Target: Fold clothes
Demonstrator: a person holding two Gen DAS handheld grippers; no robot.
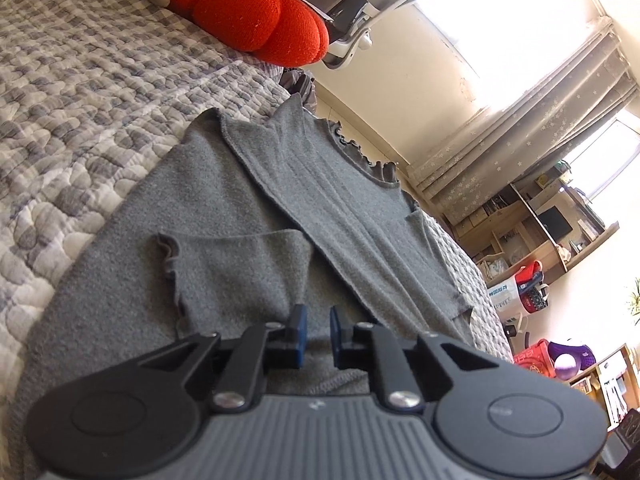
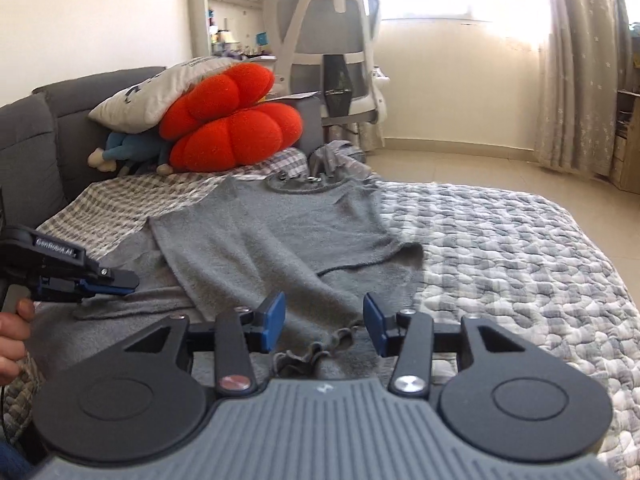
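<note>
Lying partly folded on checked quilt [image 2: 500, 240], grey frill-edged sweater [image 2: 272, 240].

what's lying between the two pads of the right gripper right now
In the right wrist view, the frilled sleeve cuff of the grey top lies between the right gripper pads, which stand apart without pressing it.

Grey top [image 2: 256, 236] hem hidden below right tongs [image 2: 324, 322] body; person's hand [image 2: 12, 336] cut off.
</note>
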